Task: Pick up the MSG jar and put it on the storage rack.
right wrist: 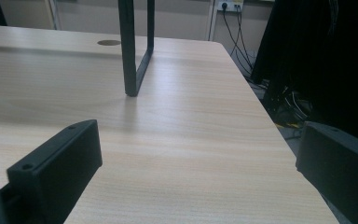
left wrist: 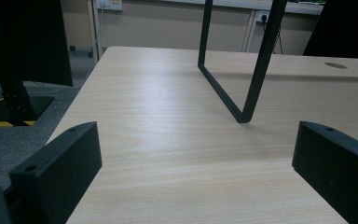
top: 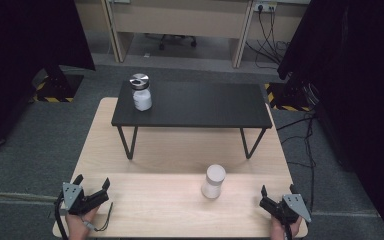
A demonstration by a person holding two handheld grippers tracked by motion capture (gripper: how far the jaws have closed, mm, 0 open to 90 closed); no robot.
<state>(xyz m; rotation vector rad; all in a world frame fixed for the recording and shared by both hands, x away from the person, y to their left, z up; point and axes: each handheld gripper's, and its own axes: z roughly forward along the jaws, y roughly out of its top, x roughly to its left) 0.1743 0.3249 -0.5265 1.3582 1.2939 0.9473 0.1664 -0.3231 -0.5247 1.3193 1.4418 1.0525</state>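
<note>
A white jar with a dark metal lid (top: 141, 92) stands on the left end of a small black bench (top: 200, 105) that sits on the light wooden table (top: 155, 200). A plain white cylindrical container (top: 213, 181) stands upright on the table in front of the bench, right of centre. My left gripper (top: 91, 182) rests at the table's near left corner, open and holding nothing (left wrist: 193, 163). At the near right corner my right gripper (top: 277, 191) is open too, its jaws wide apart over bare wood (right wrist: 198, 158). Both grippers are well apart from the two containers.
The bench's black wire legs (left wrist: 242, 70) (right wrist: 133, 51) stand ahead of each gripper. Dark curtains flank both sides of the table. Grey carpet surrounds it, with cables (top: 300, 130) on the floor at the right and a desk (top: 180, 25) behind.
</note>
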